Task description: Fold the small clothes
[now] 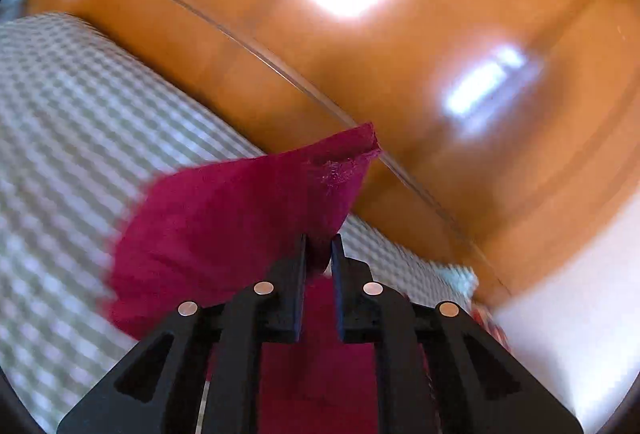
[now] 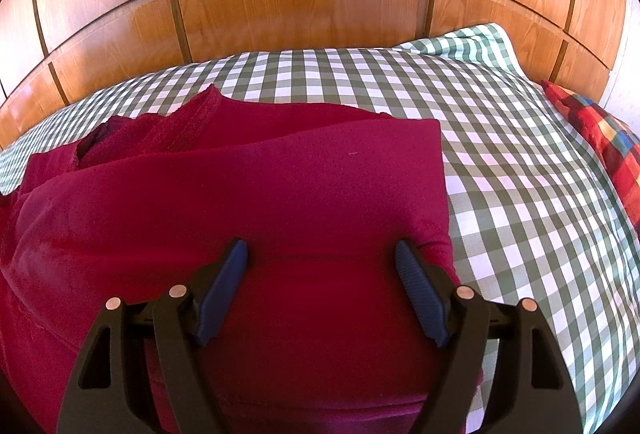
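On checked bedcover (image 2: 520, 170), red garment (image 2: 256, 194), plaid cushion (image 2: 600, 138) beside

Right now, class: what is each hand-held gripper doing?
Left hand-held gripper: closed, holding the crimson garment.
Right hand-held gripper: open over it, holding nothing.

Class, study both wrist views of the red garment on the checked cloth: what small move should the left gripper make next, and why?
Probably carry the pinched edge across and lay it down on the rest of the garment. The left gripper is shut on a lifted flap of the red garment, held above the checked cloth, while the right gripper hangs open over the garment, which is already partly folded.
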The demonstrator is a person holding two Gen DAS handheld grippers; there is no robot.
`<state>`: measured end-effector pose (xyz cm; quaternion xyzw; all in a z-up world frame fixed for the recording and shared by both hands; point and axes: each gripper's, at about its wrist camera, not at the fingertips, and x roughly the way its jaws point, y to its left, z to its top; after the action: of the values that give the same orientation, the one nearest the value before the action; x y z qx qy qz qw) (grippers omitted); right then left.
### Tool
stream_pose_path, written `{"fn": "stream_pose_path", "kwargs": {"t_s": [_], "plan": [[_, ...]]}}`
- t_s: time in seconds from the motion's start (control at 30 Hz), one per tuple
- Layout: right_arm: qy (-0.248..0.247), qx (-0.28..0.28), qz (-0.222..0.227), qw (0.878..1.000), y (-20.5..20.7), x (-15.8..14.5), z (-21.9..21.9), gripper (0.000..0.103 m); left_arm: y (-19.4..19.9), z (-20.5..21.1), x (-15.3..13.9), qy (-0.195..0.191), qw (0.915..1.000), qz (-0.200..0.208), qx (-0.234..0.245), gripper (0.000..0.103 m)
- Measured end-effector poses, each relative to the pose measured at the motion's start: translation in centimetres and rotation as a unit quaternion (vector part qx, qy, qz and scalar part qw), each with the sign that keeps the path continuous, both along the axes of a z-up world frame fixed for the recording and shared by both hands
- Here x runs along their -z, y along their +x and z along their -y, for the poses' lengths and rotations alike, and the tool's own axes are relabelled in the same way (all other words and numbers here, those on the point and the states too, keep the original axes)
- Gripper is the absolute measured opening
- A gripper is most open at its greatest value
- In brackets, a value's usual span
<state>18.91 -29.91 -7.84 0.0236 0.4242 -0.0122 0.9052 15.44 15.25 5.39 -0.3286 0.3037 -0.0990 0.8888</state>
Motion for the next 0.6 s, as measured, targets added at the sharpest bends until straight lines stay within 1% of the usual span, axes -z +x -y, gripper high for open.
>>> {"fn": "stream_pose_path", "kwargs": {"t_s": [0.03,0.07,0.1,0.13,0.17,0.2,0.27,0.3,0.33,0.37,0.43,0.53,0.6], "plan": [[0.002,0.000,0.000,1.000,0.0,0.0,0.0,0.076,0.4,3.1,0.4,0.021,0.9993,-0.003,0.031,0.009],[0.003,0.000,0.001,1.000,0.0,0.0,0.1,0.076,0.6,5.2,1.0,0.035,0.9982,-0.010,0.048,0.009],[0.005,0.000,0.001,1.000,0.0,0.0,0.1,0.076,1.0,7.9,2.1,0.042,0.9959,-0.028,0.075,0.009],[0.006,0.001,0.001,1.000,0.0,0.0,0.1,0.076,1.4,9.8,3.0,0.042,0.9936,-0.040,0.097,0.009],[0.008,0.001,0.002,1.000,-0.1,0.0,0.2,0.076,1.4,11.6,3.8,0.050,0.9907,-0.048,0.117,0.009],[0.010,0.000,0.002,1.000,-0.1,0.0,0.2,0.077,1.3,14.1,4.8,0.078,0.9865,-0.053,0.134,0.009],[0.017,0.000,0.003,1.000,-0.1,0.0,0.4,0.077,1.2,17.0,6.2,0.113,0.9791,-0.065,0.156,0.009],[0.019,0.000,0.003,1.000,-0.1,0.0,0.5,0.077,1.2,18.3,7.0,0.124,0.9750,-0.074,0.169,0.009],[0.022,0.000,0.004,1.000,-0.1,0.0,0.5,0.077,1.1,19.2,7.8,0.131,0.9714,-0.082,0.180,0.009],[0.025,0.000,0.004,1.000,-0.1,0.0,0.6,0.077,1.1,19.7,8.4,0.137,0.9695,-0.087,0.184,0.009],[0.032,-0.003,0.004,0.999,-0.1,0.0,0.7,0.079,0.3,19.7,8.7,0.145,0.9679,-0.089,0.185,0.009],[0.037,-0.006,-0.001,0.999,0.0,-0.1,0.6,0.082,-1.4,19.1,8.5,0.147,0.9683,-0.090,0.181,0.022],[0.047,-0.007,-0.009,0.999,0.1,-0.7,0.8,0.082,-2.7,18.1,8.7,0.159,0.9683,-0.087,0.172,0.022]]}}
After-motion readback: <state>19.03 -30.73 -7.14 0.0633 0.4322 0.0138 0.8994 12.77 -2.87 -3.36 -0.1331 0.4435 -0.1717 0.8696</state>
